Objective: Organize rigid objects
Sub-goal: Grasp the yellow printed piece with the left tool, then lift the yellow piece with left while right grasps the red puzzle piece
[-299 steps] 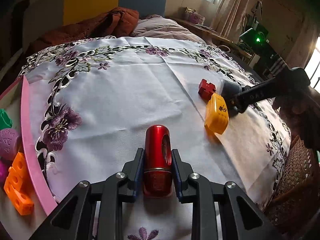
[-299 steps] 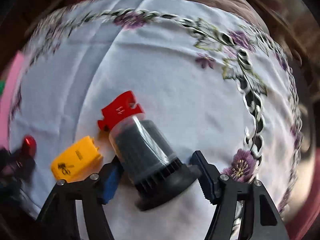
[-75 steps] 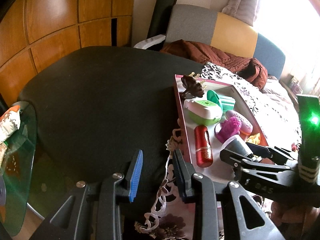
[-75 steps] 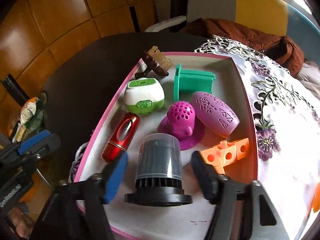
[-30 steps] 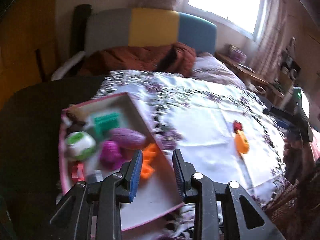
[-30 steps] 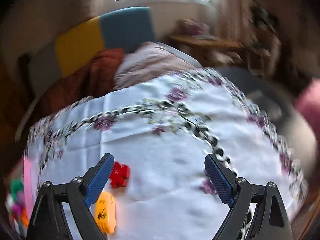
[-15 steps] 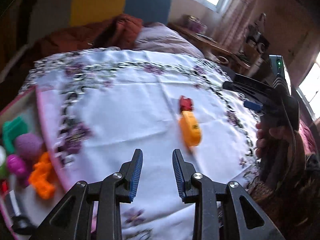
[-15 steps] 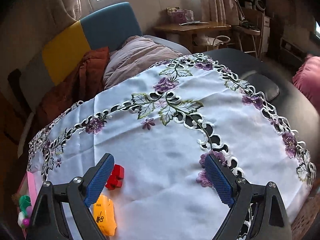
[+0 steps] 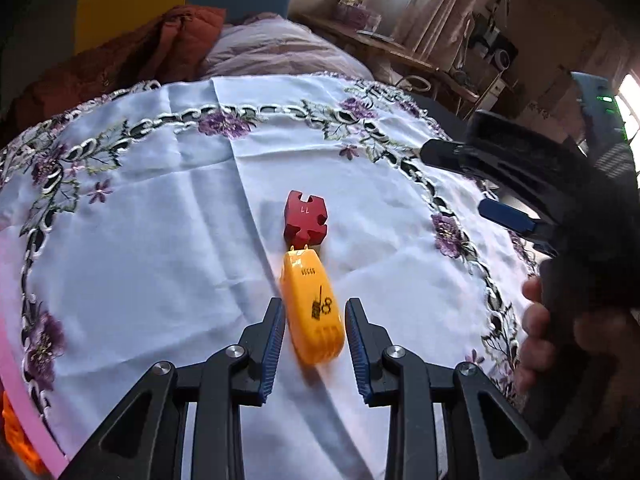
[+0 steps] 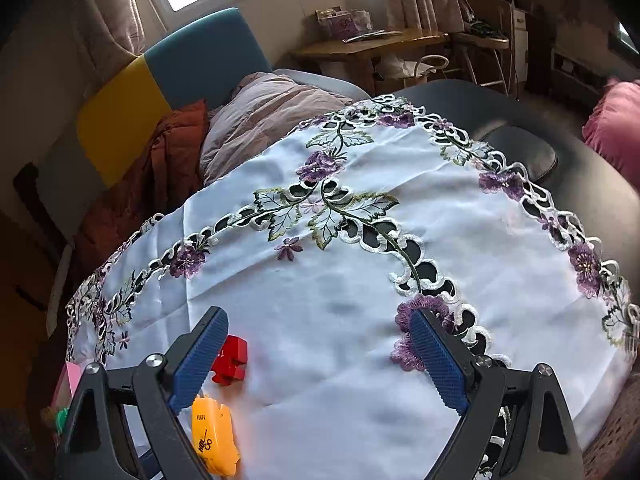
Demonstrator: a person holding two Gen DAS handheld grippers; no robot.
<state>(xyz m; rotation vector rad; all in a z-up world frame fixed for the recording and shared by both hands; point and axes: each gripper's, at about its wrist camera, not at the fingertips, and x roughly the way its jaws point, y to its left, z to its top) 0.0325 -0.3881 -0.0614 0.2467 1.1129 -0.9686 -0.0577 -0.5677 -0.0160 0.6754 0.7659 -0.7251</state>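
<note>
Cloth (image 9: 168,264) w/ embroidered lace edge, smooth yellow plastic case (image 9: 314,307) between left tool (image 9: 315,344) pads, ungripped, right tool (image 10: 316,360) wide apart.

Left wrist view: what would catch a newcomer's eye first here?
The yellow toy lies on the white embroidered tablecloth, right between the fingers of the left gripper, with small gaps showing on both sides. Just beyond it sits a red puzzle-shaped block, about touching its far end. At the right edge, the right gripper hovers with its jaws wide apart and nothing between them.
</note>
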